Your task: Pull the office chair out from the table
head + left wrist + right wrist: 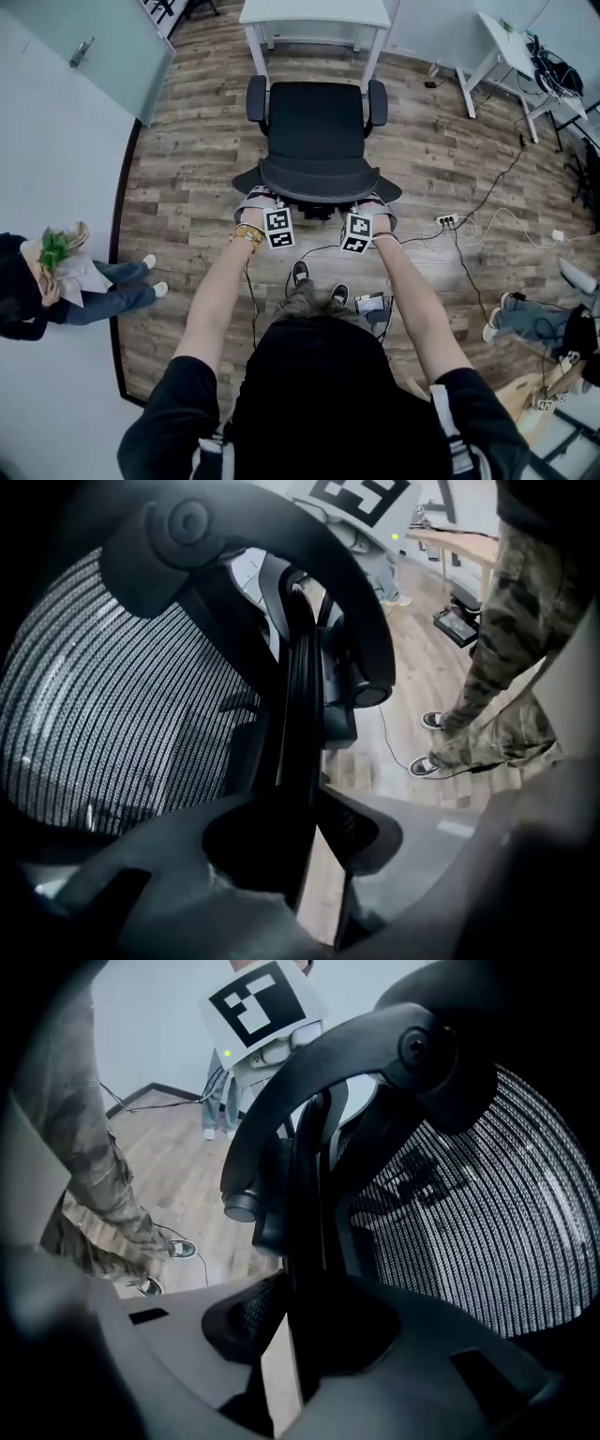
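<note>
Entirely black, mesh-backed office chair (317,141)

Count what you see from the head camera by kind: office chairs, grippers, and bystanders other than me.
office chair: 1
grippers: 2 (left gripper, right gripper)
bystanders: 2 (one at left, one at right)
total: 5

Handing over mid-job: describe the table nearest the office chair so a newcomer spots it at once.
On the wood floor, find the black office chair in the middle. Straight beyond its seat, at the head view's top edge, stands the white table. Unlike the slanted white table at the upper right, it lines up squarely with the chair.
</note>
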`<action>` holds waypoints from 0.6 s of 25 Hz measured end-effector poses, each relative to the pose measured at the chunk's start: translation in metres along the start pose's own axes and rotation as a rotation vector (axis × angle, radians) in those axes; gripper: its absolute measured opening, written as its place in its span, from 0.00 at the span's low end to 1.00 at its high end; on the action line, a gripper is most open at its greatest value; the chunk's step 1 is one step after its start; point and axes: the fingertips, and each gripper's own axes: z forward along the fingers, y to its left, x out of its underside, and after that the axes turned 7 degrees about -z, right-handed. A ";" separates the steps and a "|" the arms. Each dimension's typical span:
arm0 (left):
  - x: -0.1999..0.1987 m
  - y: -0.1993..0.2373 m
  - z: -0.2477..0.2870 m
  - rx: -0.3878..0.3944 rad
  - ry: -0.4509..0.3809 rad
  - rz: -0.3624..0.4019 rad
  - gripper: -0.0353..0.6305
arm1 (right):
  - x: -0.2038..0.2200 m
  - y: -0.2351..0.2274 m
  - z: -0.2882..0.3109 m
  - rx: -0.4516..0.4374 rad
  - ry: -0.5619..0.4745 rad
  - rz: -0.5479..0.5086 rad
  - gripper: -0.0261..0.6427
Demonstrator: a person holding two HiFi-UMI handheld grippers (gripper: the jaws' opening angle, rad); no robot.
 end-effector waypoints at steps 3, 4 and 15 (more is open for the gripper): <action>0.000 -0.004 -0.004 0.005 0.000 -0.004 0.23 | -0.002 0.003 -0.004 0.005 -0.006 -0.014 0.17; -0.001 -0.005 -0.005 0.005 -0.001 -0.003 0.23 | -0.002 0.003 -0.005 0.004 -0.006 -0.013 0.17; 0.000 -0.012 -0.013 -0.054 -0.051 0.058 0.29 | -0.006 0.014 -0.010 -0.028 -0.010 -0.021 0.24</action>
